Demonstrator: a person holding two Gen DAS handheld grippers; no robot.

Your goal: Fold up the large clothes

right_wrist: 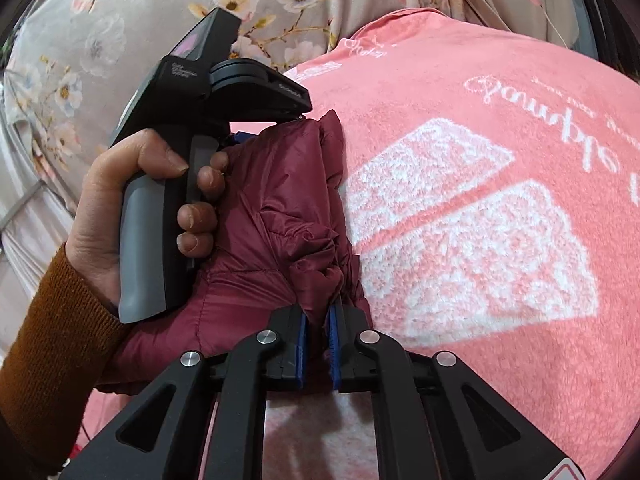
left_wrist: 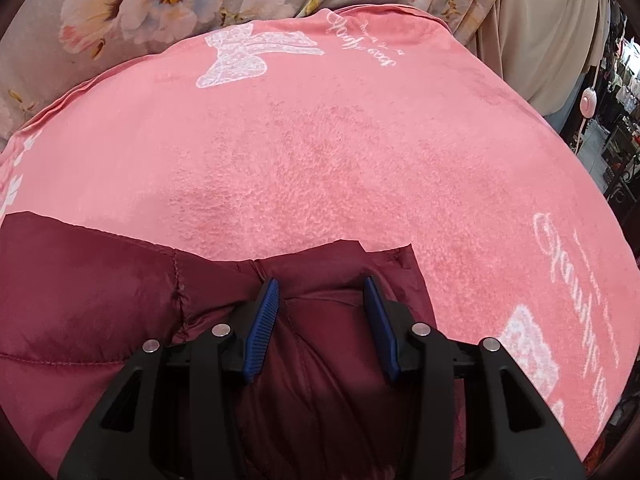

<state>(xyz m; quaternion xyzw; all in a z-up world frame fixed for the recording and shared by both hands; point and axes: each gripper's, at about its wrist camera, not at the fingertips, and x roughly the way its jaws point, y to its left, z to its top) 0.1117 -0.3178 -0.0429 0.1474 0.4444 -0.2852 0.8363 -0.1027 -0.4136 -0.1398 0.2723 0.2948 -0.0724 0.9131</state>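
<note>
Maroon quilted jacket (left_wrist: 100,312) lies bunched on a pink fleece blanket (left_wrist: 340,152) printed with white bows and script; the blanket covers the surface. Behind it, grey floral fabric (left_wrist: 120,0) and a beige curtain (left_wrist: 552,32). Left tool (left_wrist: 322,292): blue-padded fingers (left_wrist: 264,328) spread apart, released, hovering over a puffed fold of the jacket near its far edge; fabric sits between the fingers but is not pinched. Right tool (right_wrist: 318,320): fingers (right_wrist: 302,340) drawn close together, clenched on a gathered ridge of the jacket (right_wrist: 288,208) that rises between them. In the right wrist view, the person's left hand (right_wrist: 120,216), in a rust-brown knit sleeve (right_wrist: 48,340), grips the left tool's grey-and-black handle (right_wrist: 160,224), which rests against the jacket. A pink corded switch (left_wrist: 589,102) hangs at far right.
</note>
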